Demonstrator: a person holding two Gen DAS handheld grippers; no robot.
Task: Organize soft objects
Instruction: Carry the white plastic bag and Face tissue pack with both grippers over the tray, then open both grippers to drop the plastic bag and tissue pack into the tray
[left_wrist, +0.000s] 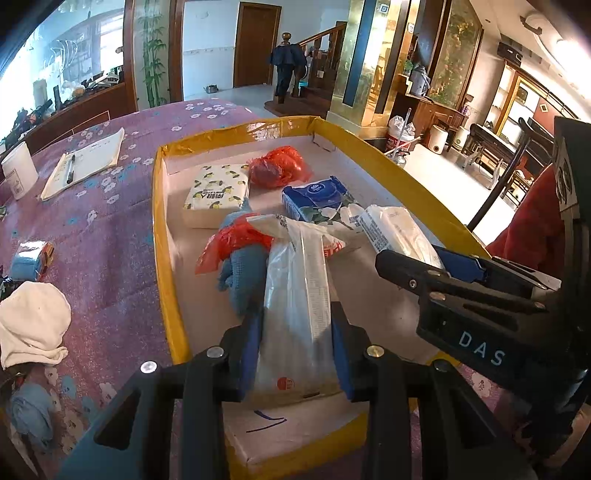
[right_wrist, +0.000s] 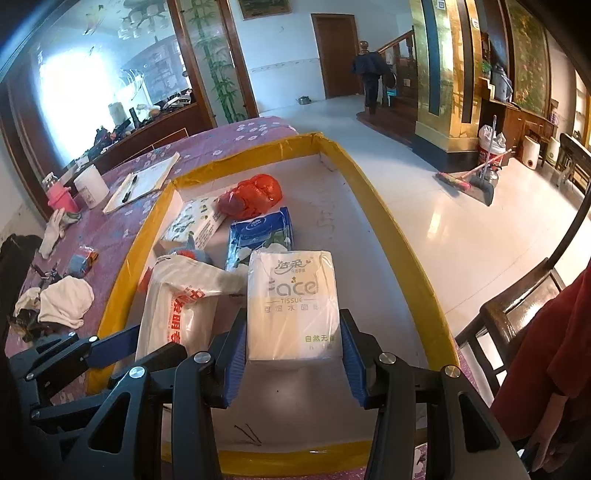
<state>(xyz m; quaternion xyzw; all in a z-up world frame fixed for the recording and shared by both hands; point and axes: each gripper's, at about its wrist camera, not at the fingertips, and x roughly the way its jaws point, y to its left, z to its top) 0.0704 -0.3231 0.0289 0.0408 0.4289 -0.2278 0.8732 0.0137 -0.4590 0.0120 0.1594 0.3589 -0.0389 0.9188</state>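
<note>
Purple flowered tablecloth under a shallow yellow-rimmed tray, living room beyond.

Left wrist view: left gripper at lower centre, blue pads closed narrowly on a clear plastic-wrapped pack. Long axis running from bottom centre up toward mid-frame, far end resting against a blue knit cloth and a red plastic bag. Likely hazard: slick, loose film slipping between the pads, or the far end dragging the cloth and bag along.

Right wrist view: right gripper at lower centre, jaws moderately apart and gripping a white facial tissue pack by its long sides. Long axis pointing up the frame, printed face up, far end just short of a blue tissue pack. Likely hazard: soft pack buckling under squeeze, or nudging the neighbouring clear pack at left, which lies just beside it.
</note>
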